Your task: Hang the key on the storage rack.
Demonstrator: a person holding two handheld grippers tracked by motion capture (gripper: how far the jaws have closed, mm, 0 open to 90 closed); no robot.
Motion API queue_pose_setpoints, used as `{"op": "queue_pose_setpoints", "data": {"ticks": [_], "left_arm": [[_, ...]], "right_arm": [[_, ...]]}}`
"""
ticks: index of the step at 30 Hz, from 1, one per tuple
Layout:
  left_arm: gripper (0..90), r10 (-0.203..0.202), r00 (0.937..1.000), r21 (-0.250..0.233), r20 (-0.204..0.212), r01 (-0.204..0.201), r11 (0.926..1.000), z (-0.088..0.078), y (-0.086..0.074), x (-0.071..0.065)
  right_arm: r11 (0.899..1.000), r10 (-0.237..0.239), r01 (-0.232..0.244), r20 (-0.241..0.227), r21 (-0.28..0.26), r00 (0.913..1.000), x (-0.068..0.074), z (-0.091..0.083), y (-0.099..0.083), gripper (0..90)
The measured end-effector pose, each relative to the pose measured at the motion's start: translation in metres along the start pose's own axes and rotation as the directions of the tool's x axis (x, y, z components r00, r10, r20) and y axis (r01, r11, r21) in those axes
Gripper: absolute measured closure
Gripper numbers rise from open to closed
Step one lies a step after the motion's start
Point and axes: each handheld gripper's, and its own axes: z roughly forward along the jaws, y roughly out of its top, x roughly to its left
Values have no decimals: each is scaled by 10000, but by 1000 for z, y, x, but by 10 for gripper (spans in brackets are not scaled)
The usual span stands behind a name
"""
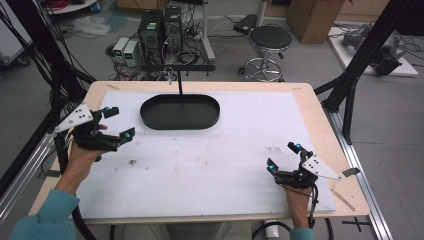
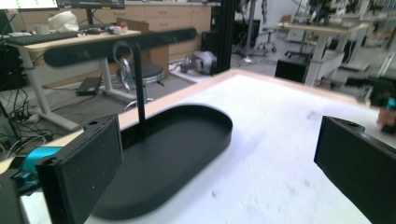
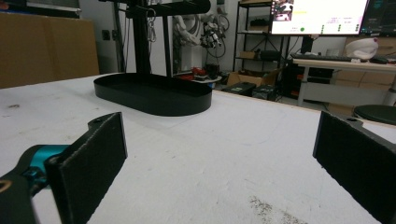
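A: Left gripper (image 1: 114, 123), state?
B: Jaws wide apart, nothing between them. Left-centre of the high view, pointing at the tray (image 1: 180, 112).
A: Right gripper (image 1: 285, 156)?
B: Also spread, empty. Lower right of the high view, low over the mat (image 1: 210, 165).
A: Where's the tray?
B: Upper centre of the high view, flat on the mat near the table's far edge. Black oval, low upright rim, a thin post (image 1: 180, 85) rising from its back with a crossbar (image 1: 177, 68) on top. In the left gripper view the tray (image 2: 168, 154) sits just beyond the left jaw, empty as far as I can see.
A: How will it handle?
B: Looks stiff, probably plastic or thin metal, can't tell which, view's soft. Likely light but top-heavy with that post. Smooth surface, could slip.
A: Where to grab?
B: Pinch the rim, one jaw inside, one outside, on the near long side. Or take the post low down; higher up it'd tip.
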Motion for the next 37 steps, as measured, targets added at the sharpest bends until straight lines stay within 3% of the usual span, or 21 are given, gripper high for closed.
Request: {"op": "queue_pose_setpoints", "data": {"ticks": [8,12,20,26,29,37], "left_arm": [[17,-79,9999,-139,-117,77,9999,-11,-45,-21],[17,-139,9995,-133,-285,135,9998,-14,-65,-23],[17,-58,9982,-733,-593,14,9973,-18,-90,-31],[17,-51,9971,-1132,-761,-35,9936,-19,-105,-33],[17,-94,9975,-1390,-706,-5,9903,-21,-107,-34],[17,-186,9973,-1518,-715,76,9884,-22,-108,-33]], "right_arm": [[10000,-12,12,-9,-2,10000,0,0,0,22],[10000,-18,18,-1,8,10000,0,0,0,22],[10000,-44,44,-15,16,10000,0,0,0,22],[10000,-30,30,-10,24,10000,1,1,0,22],[10000,-69,69,0,30,10000,1,1,0,22],[10000,-39,39,-29,31,10000,0,0,0,22]]}}
